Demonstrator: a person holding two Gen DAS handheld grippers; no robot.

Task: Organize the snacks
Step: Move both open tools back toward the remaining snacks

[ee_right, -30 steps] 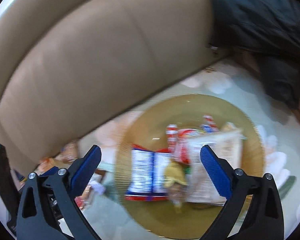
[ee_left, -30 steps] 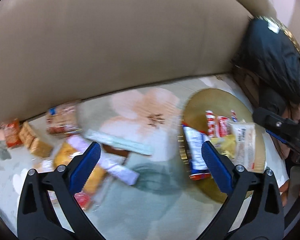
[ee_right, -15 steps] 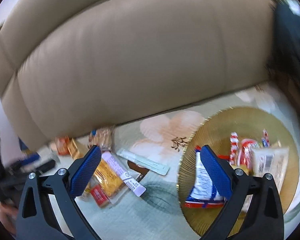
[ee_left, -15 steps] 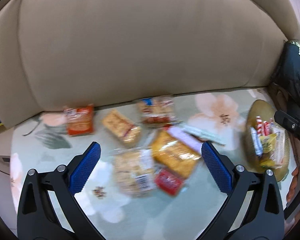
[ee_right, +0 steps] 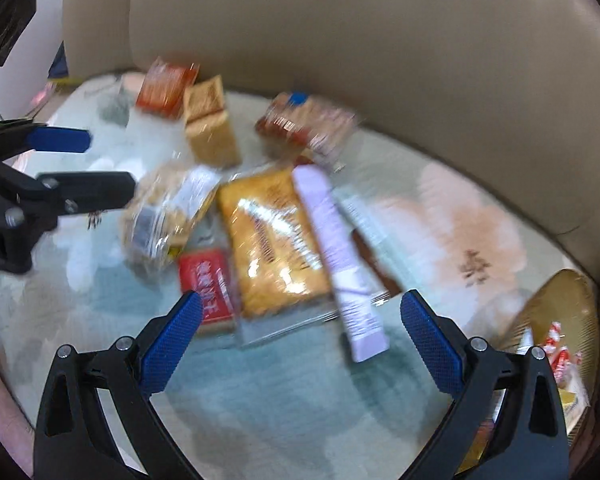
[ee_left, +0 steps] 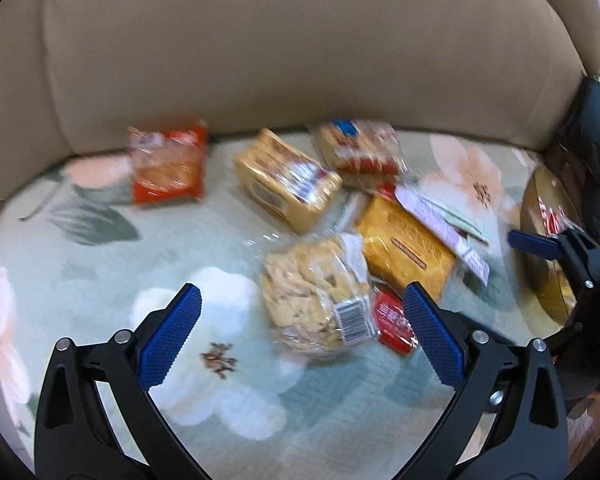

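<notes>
I stood over a beige leather sofa (ee_left: 284, 48), its seat spread with a pale green, flower-printed cloth (ee_left: 228, 392). A second earlier both my cameras had faced the round, ribbed gold plate (ee_right: 560, 308) that already held several wrapped snacks. Since then both had swung away, and the plate had slid off to three o'clock in the left view and four o'clock in the right one.

The loose pile of snacks now filled the middle of both views. The clear bag of pale, crumbly biscuits (ee_left: 316, 300) lay at the centre, just ahead of my left gripper (ee_left: 300, 336), whose blue-padded jaws were spread wide and empty. A yellow-orange packet (ee_right: 272, 240) touched its three o'clock side. A long lilac box (ee_right: 340, 256) lay against that packet.

My right gripper (ee_right: 300, 336) was likewise wide apart and empty above the packet. I judged another pick-up was beginning.
</notes>
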